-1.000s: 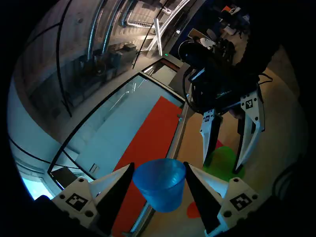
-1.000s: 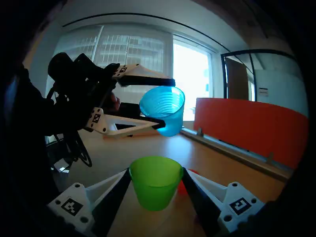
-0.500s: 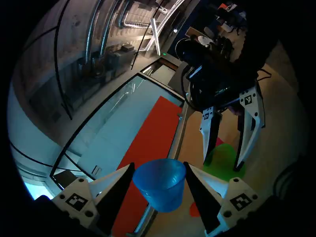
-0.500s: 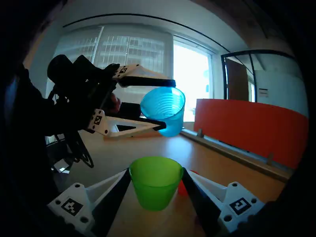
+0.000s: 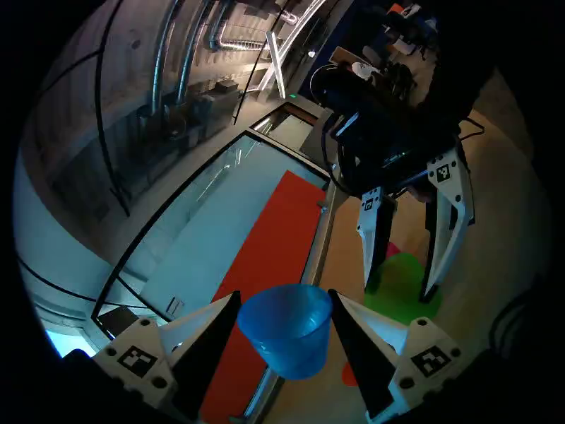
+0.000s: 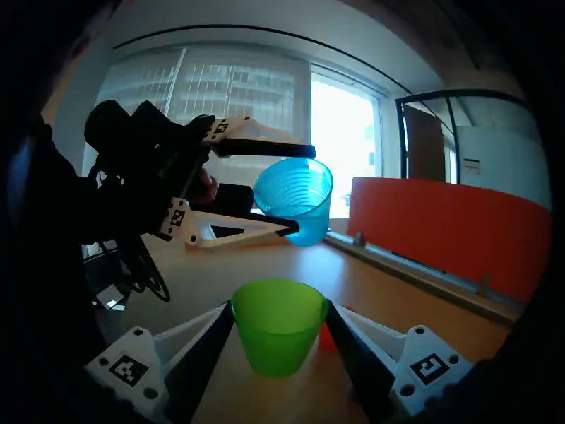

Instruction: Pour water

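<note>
In the left gripper view my left gripper is shut on a translucent blue cup. The right gripper view shows that blue cup tipped on its side in the air, mouth toward the camera, above and behind the green cup. My right gripper is shut on the green cup, held upright just over the wooden table. Seen from the left gripper view, the right gripper stands with the green cup between its fingers. No water is visible in either cup.
An orange partition runs along the table's far edge on the right. Small red pieces lie on the table behind the green cup. Bright windows lie ahead. A person's dark sleeve holds the left gripper.
The blue cup has drifted slightly right in the right gripper view. The left gripper view has shifted a little, so the right gripper sits slightly lower. Both grips are unchanged.
</note>
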Action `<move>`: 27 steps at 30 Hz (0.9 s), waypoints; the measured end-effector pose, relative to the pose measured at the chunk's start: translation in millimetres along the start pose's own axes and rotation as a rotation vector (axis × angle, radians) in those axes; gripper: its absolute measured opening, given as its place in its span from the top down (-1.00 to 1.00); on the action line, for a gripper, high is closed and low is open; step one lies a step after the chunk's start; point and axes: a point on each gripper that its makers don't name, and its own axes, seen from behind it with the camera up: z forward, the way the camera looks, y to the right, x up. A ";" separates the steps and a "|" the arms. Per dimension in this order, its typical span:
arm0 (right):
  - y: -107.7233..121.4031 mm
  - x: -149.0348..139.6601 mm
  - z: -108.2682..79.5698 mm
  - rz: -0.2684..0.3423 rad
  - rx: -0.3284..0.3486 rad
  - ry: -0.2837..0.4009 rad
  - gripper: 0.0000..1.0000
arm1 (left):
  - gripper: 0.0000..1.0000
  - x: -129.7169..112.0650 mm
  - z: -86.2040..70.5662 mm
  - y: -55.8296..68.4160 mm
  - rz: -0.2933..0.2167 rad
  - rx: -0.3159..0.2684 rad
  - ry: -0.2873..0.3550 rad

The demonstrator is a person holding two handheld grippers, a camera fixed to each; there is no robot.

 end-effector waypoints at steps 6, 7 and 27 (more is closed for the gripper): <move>-0.2 -0.6 1.6 0.001 0.002 0.000 -0.89 | -0.61 4.6 -0.7 -13.4 0.022 0.039 0.008; -0.3 -1.0 2.0 0.002 0.002 -0.001 -0.89 | -0.60 4.7 -1.0 -16.8 0.021 0.048 0.007; 17.5 -10.5 1.7 0.032 -0.045 -0.022 -0.90 | -0.61 -44.0 -5.7 -19.3 -0.026 0.062 -0.082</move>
